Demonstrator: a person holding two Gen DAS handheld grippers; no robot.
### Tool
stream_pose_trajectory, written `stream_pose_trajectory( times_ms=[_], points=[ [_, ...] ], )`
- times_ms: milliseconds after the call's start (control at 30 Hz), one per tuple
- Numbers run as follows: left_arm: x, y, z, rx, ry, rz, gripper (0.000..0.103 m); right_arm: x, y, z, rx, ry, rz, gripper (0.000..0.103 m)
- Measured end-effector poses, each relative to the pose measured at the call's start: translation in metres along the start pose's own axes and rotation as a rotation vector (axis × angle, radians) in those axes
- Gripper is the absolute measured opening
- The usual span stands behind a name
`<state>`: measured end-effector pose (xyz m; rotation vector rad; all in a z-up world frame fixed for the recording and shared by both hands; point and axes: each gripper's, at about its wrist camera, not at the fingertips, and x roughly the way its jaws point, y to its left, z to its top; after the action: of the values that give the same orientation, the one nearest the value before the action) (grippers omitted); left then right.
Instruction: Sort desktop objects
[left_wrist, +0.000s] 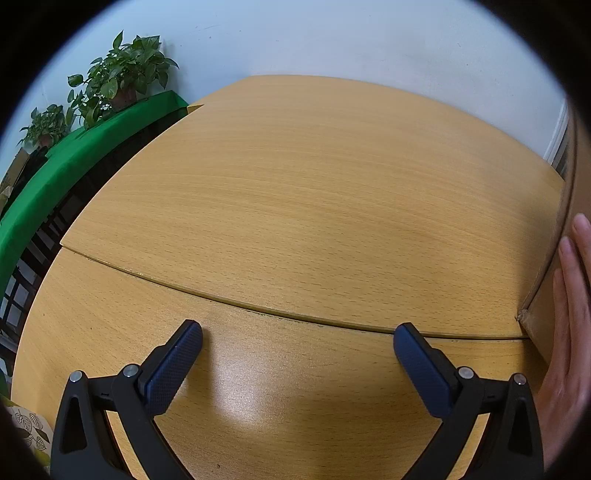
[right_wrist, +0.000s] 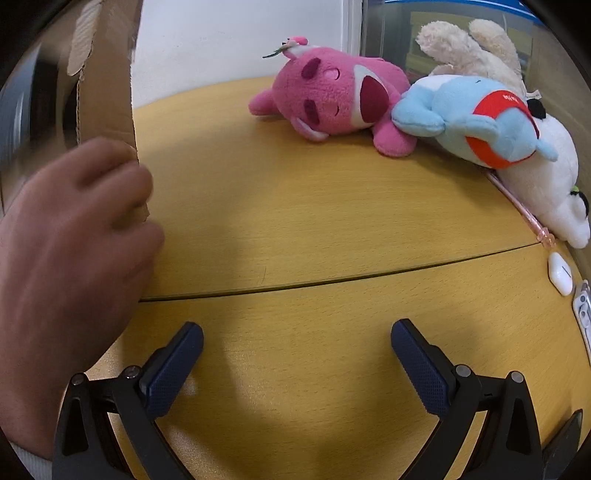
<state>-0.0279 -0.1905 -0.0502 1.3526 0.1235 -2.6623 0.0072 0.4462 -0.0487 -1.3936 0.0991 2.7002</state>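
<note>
Both grippers, left gripper (left_wrist: 297, 341) and right gripper (right_wrist: 297, 341), gape empty; a hand (right_wrist: 70, 236) steadies the cardboard box (right_wrist: 105, 74); next, probably grasp the pink plush (right_wrist: 332, 99) beyond it.

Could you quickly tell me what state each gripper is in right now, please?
Left gripper: open, holding nothing.
Right gripper: open, holding nothing.

Both wrist views look forward, low over the wooden table (left_wrist: 295, 206); each catches the cardboard box (right_wrist: 105, 81), at 3 and 10 o'clock respectively.
</note>
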Motion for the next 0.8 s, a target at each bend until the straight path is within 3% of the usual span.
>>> stream_pose_trajectory(
  times_ms=[800],
  points=[
    [-0.0015, -0.0014, -0.0009, -0.001, 0.0, 0.001, 0.103, -0.0012, 0.0005, -0.003, 0.001, -0.002, 0.001, 0.103]
  ],
)
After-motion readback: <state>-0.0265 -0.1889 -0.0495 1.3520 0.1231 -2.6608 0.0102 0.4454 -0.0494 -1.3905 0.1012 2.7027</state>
